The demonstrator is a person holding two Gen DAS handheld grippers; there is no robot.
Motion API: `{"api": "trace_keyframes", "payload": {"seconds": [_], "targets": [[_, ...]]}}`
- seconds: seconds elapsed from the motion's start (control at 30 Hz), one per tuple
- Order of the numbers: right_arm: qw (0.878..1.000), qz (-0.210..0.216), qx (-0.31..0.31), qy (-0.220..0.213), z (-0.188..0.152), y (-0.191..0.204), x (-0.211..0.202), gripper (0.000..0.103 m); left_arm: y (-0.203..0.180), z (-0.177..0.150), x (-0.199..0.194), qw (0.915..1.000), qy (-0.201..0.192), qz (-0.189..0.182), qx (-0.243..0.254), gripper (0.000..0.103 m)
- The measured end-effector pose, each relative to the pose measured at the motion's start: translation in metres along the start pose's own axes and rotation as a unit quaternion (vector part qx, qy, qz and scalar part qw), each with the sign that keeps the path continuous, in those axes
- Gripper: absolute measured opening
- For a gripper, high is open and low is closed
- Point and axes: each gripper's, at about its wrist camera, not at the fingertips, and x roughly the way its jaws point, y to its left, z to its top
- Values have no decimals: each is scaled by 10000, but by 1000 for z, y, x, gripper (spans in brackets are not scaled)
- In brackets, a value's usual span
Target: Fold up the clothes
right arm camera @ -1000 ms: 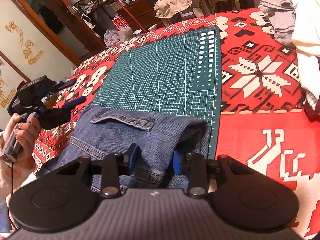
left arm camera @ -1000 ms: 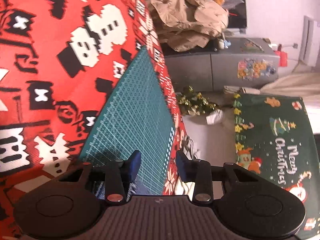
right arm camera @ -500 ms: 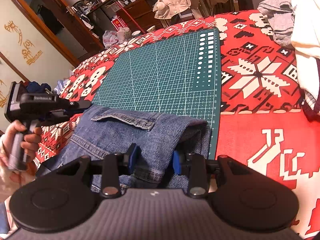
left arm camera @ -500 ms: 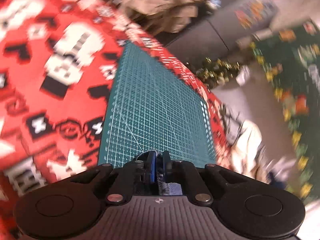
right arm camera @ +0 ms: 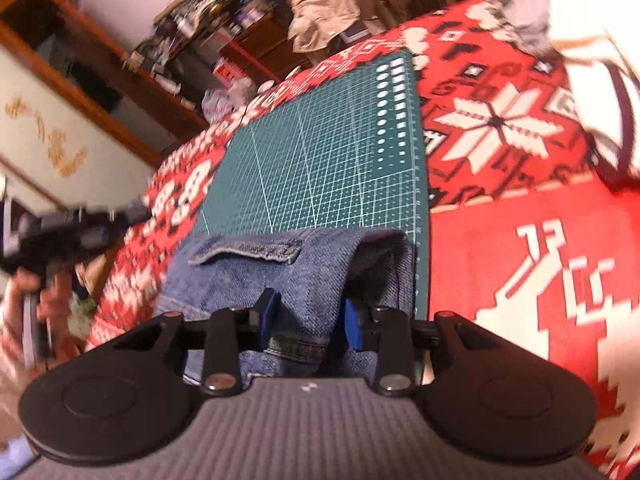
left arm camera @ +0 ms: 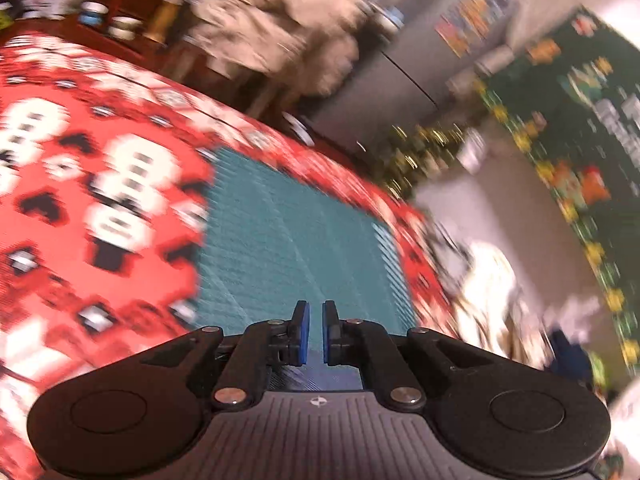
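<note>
At the far left, my left gripper (left arm camera: 315, 309): its fingers have just been closing and now stand with only a thin slit between them. At the tips I see the mat through the slit; lower down there is blue cloth, so I judge that they pinch a thin edge of the denim garment (right arm camera: 280, 272). The view is blurred and I am not fully sure.
Left hand (right arm camera: 24, 300): from the right camera it is seen holding that tool beside the left edge of the denim, above the cover. I think this is for lifting the left corner.
In the middle, the denim: it lies at the near edge of the green cutting mat (right arm camera: 328, 152), with a pocket flap on top and the right side rolled over itself. The far part of the mat is bare, in my judgement kept free for laying the fold flat.
Right gripper (right arm camera: 310, 308): its fingers are partly closed and hold a thick fold of the denim between the blue pads. I think this grip anchors the right side.
At the right, red patterned cover (right arm camera: 520, 208): it lies under the mat.
Far right, white garment (right arm camera: 592, 40): it is well apart from the denim, probably waiting for its turn.
Progress: the fold looks only begun.
</note>
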Motion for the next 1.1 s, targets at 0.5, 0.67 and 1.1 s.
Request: {"api": "trace_keyframes", "payload": {"seconds": [0.5,0.67,1.1], "targets": [[9905,-195,985,-939,15,-52,-15,0,-38,-52,49,9874,1085,147,1145,3],[9916,-93,698,-1085,10,-37,-28,6,-48,-51,28,9899,800,-125,1166,7],[9964,-592,-80,-602,3,-13,-12,10,-20,-67,13,9901,1085,-138,883,6]]}}
